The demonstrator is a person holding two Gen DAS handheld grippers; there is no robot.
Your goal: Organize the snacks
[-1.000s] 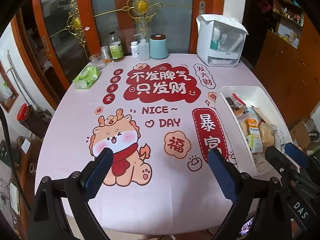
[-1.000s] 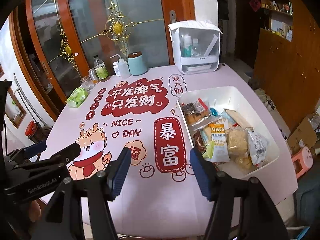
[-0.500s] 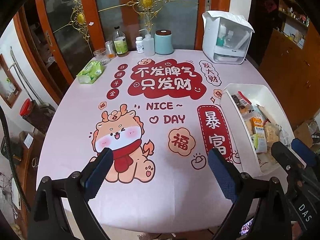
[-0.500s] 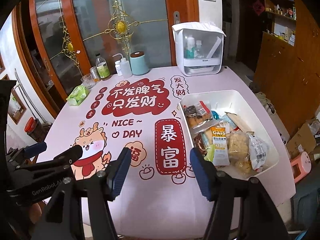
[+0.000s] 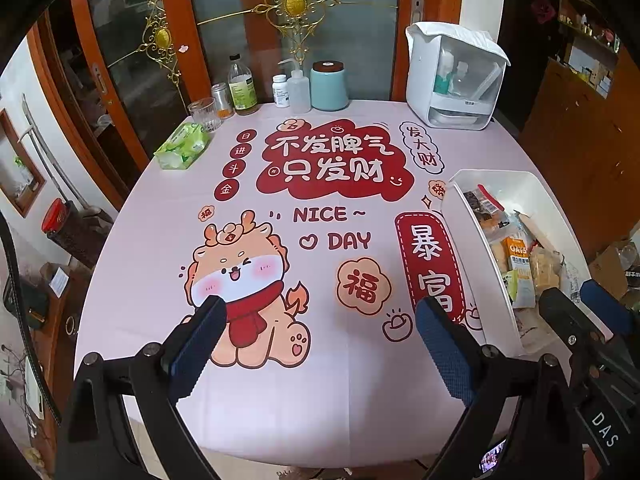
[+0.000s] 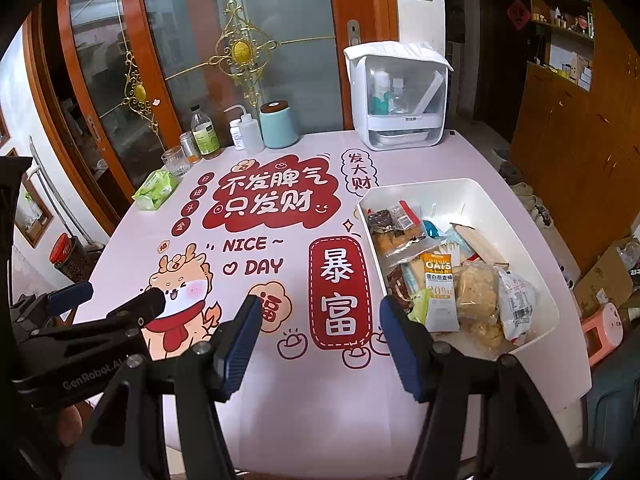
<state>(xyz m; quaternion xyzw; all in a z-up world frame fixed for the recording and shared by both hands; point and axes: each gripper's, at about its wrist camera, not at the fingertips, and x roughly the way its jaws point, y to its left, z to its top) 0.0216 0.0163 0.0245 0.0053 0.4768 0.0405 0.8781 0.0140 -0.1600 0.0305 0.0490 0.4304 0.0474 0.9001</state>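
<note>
The left gripper [image 5: 318,330] hangs above the near part of the table [image 5: 248,412], over the cartoon dragon printed on the pink cloth. Its jaws stand wide apart, and between the blue pads there is only the cloth below; they hold nothing and touch nothing. The right gripper [image 6: 320,330] hangs above the near edge of the same table, over the red label with two white characters. Its jaws are also apart, a little narrower than the left ones, and they are empty too. The white bin [image 6: 472,196] stands on the right side of the table, just to the right of the right gripper's right finger, which seems not to touch it. Inside the bin the snacks [image 6: 448,276] lie in a loose pile: an orange packet marked OATS [image 6: 438,280], some pale cakes in clear wrappers, and darker packets at the far end. At the far edge of the table stand bottles, a glass, a light blue canister [image 5: 329,86] and a white box with a clear front [image 5: 454,76].
</note>
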